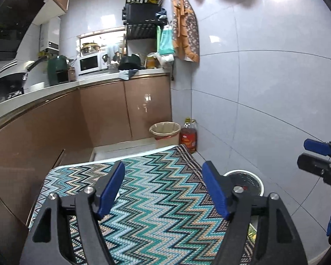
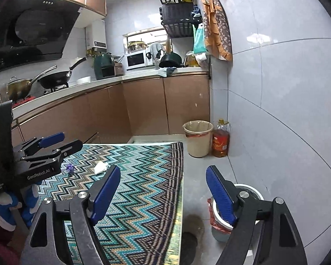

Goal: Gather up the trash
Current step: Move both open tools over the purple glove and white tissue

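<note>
Both grippers, left point(image 1: 163, 190) & right point(image 2: 163, 192), have jaws open w/ nothing between. Trash left on zigzag-cloth surface point(image 2: 143, 176): white crumpled wad point(image 2: 101, 167) & small purple scrap point(image 2: 69, 167), near left gripper. Risk: soft wad squashes or slips; purple bit too small to pinch; drop could miss white bin point(image 2: 249, 198) beside the surface.

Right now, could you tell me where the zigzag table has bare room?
The zigzag cloth is bare from the white wad across to its right edge. Crowded: the left, with the purple scrap and left claw.
</note>
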Demonstrator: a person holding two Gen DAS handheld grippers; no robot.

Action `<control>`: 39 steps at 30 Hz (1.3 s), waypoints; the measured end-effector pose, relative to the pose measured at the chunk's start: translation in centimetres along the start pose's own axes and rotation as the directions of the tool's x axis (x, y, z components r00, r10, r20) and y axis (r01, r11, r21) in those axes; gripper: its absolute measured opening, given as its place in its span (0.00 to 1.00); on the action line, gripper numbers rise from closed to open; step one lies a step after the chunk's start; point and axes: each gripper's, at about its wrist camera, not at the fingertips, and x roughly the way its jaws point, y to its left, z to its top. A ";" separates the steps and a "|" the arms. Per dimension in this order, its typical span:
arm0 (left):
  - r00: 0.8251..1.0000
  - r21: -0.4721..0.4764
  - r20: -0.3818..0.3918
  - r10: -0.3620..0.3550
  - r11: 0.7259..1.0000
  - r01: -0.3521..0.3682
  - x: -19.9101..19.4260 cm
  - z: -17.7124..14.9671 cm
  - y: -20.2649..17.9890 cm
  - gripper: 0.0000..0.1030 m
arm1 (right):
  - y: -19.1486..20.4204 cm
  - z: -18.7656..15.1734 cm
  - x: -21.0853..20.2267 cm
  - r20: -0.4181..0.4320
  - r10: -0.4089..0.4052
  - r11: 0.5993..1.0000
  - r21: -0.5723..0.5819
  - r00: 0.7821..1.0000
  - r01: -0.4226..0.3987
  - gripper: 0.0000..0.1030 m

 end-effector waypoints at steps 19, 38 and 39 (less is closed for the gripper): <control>0.996 -0.016 0.043 0.082 0.997 -0.082 -3.3 -1.0 4.3 0.69 | 3.5 1.1 0.1 0.046 0.033 0.999 -0.021 0.998 -0.032 0.76; 0.990 -0.064 -0.008 0.137 0.988 -0.138 -1.7 -1.9 7.6 0.70 | 4.8 1.8 3.3 0.027 0.080 0.996 -0.041 0.996 -0.079 0.76; 0.990 -0.066 -0.011 0.138 0.988 -0.139 -1.5 -2.0 7.7 0.70 | 4.7 1.8 3.5 0.023 0.077 0.996 -0.044 0.997 -0.076 0.76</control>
